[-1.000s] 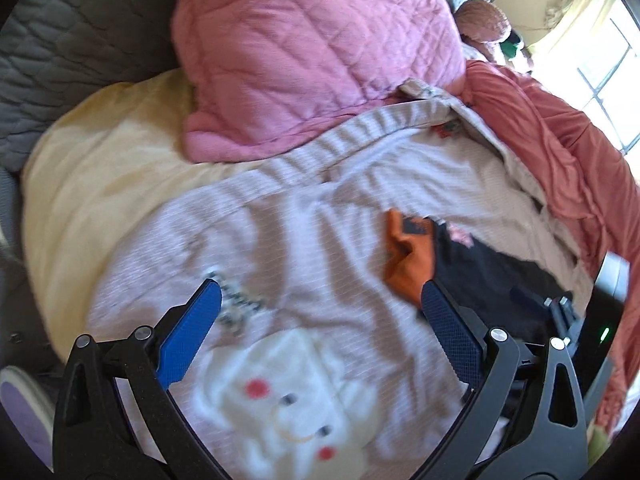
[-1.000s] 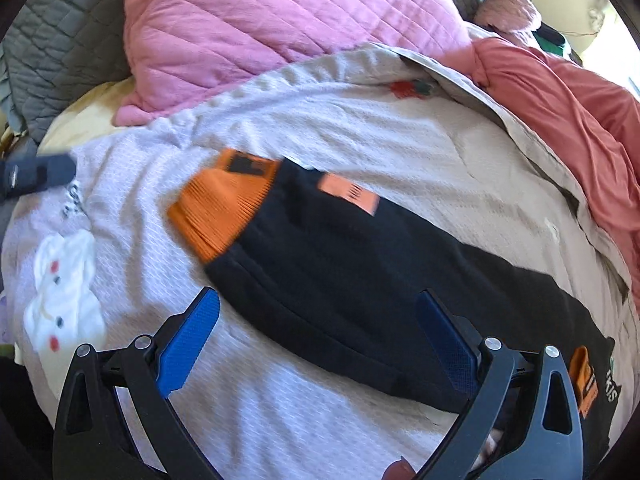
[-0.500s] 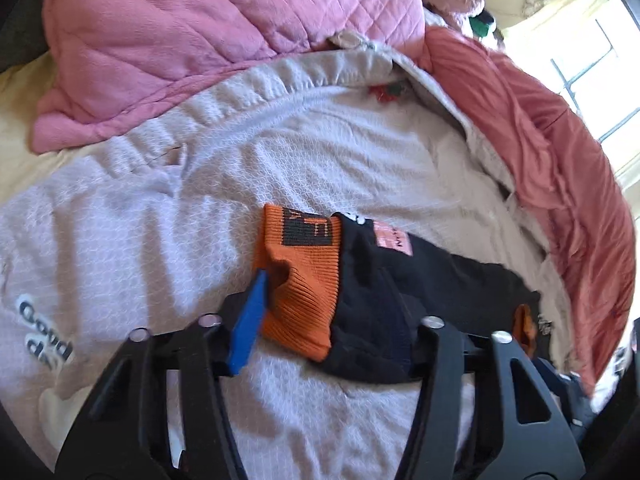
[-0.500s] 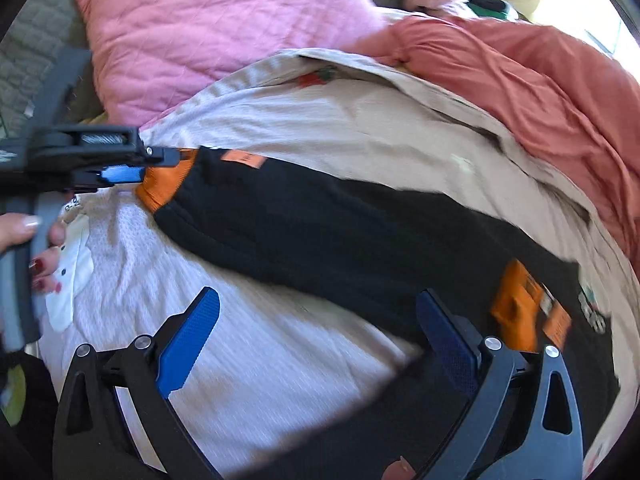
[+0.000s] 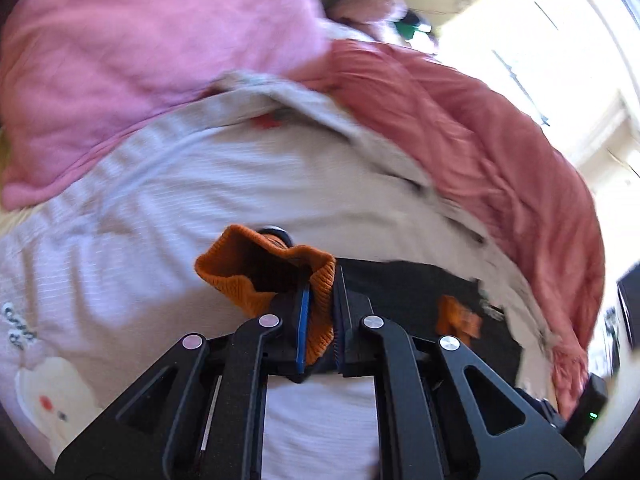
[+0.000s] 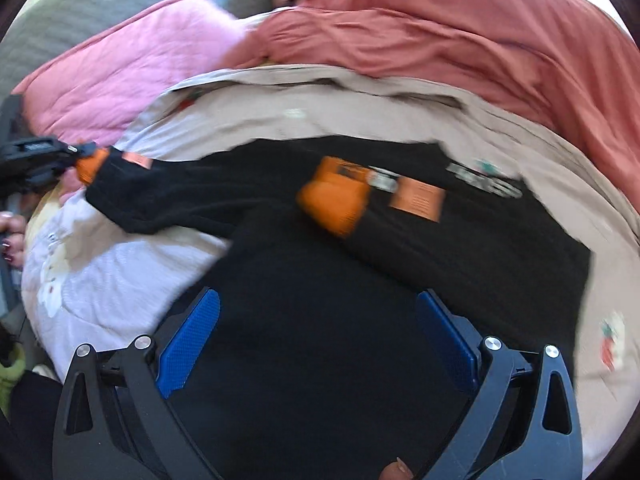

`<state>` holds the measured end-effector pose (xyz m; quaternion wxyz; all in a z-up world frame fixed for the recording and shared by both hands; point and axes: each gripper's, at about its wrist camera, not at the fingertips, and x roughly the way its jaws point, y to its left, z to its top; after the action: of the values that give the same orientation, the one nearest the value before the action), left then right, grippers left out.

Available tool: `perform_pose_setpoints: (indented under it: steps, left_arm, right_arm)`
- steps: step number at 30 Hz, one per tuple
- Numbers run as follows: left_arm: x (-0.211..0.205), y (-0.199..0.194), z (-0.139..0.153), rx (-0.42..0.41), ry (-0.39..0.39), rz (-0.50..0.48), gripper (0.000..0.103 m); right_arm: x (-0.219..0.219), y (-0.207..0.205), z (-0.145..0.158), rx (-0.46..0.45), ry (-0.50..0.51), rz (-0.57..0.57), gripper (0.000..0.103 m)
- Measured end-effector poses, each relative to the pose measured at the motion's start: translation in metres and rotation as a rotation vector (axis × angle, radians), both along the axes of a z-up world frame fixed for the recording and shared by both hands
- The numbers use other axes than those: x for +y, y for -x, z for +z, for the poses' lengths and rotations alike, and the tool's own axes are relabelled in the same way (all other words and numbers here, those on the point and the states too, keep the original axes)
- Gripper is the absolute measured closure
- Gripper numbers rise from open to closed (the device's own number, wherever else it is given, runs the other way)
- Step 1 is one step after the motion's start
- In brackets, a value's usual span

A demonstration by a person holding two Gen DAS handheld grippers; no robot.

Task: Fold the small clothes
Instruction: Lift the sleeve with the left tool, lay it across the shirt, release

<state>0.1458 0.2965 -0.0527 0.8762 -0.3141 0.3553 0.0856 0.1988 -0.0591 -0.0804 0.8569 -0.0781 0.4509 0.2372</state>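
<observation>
A black sweater (image 6: 320,320) with orange cuffs lies spread across the bed. My left gripper (image 5: 320,292) is shut on the orange cuff (image 5: 240,276) of one sleeve, which bulges open beyond the pads. From the right wrist view that gripper (image 6: 78,151) holds the same cuff (image 6: 91,164) at the far left, and the sleeve stretches out from the body. The other orange cuff (image 6: 336,196) rests on the sweater's chest. My right gripper (image 6: 318,304) hovers open over the black body with nothing pinched between its blue pads.
A pink quilted pillow (image 5: 140,60) lies at the head of the bed. A coral blanket (image 5: 480,140) is bunched along the far right side. The pale bedspread (image 5: 180,180) has a cartoon print. A person's hand (image 6: 12,236) shows at the left edge.
My left gripper closed onto the orange cuff and drew it up off the bedspread. My right gripper swept to the right along the sleeve to the sweater's body, staying open.
</observation>
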Motion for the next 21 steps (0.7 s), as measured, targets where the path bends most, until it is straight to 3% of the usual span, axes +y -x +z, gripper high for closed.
perform_pose_setpoints:
  steps: [5, 9, 11, 15, 18, 21]
  left_arm:
    - [-0.096, -0.037, 0.038, -0.036, -0.053, -0.174, 0.099]
    - [-0.182, -0.064, 0.043, -0.025, -0.075, -0.325, 0.099]
    - [-0.214, -0.073, 0.034, -0.007, -0.053, -0.385, 0.099]
    - [-0.281, -0.086, -0.012, 0.087, 0.006, -0.502, 0.097]
    - [-0.308, -0.089, -0.052, 0.169, 0.009, -0.559, 0.093]
    - [-0.307, -0.078, -0.073, 0.192, 0.058, -0.569, 0.089]
  right_arm:
    - [-0.091, 0.000, 0.003, 0.008, -0.018, -0.177, 0.005]
    - [-0.166, 0.005, 0.002, 0.013, -0.051, -0.327, 0.005]
    - [-0.191, 0.008, -0.001, 0.020, -0.054, -0.374, 0.005]
    - [-0.228, 0.016, -0.013, 0.040, -0.057, -0.433, 0.005]
    - [-0.236, 0.020, -0.020, 0.057, -0.066, -0.447, 0.005]
    - [-0.234, 0.018, -0.025, 0.066, -0.073, -0.445, 0.005]
